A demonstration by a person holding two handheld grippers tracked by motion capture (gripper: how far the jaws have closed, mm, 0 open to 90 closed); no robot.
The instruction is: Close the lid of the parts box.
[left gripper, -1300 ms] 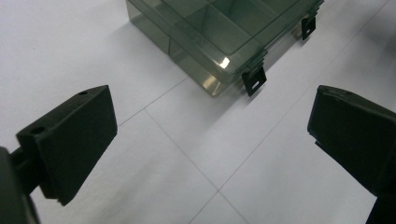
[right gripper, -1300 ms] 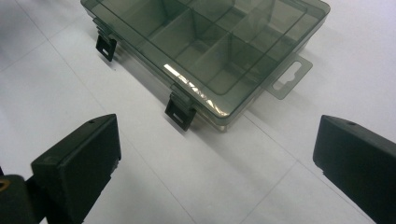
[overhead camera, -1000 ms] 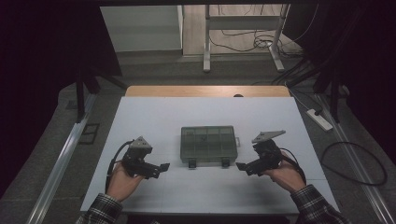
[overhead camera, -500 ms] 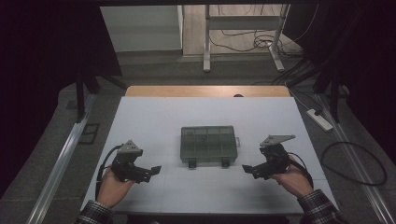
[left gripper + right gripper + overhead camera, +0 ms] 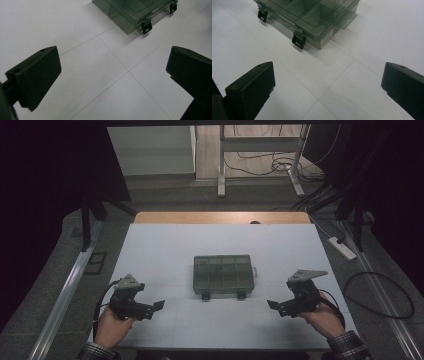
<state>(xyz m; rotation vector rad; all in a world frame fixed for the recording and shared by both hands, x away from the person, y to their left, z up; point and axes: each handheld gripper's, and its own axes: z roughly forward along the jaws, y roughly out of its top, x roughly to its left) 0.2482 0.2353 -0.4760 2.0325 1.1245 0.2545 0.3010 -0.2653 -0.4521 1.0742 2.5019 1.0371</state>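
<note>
A smoky green clear plastic compartment box (image 5: 223, 275) lies in the middle of the white table (image 5: 165, 245), lid down, with two black latches (image 5: 205, 295) on its near side. My left gripper (image 5: 159, 306) hovers at the front left, open and empty, jaws pointing right toward the box (image 5: 136, 11). At the front right my right gripper (image 5: 271, 304) is open and empty too, jaws pointing left. The box (image 5: 312, 15) and one latch (image 5: 298, 40) lie ahead of it.
A wooden strip (image 5: 220, 217) runs along the table's far edge. Beyond it stand metal frame legs (image 5: 220, 165) and floor cables. A white power strip (image 5: 341, 248) lies on the floor to the right. Thin seam lines cross the tabletop.
Both hands have drawn back toward the near edge and slightly outward, away from the box. Both grippers stay open. The box has not moved.
</note>
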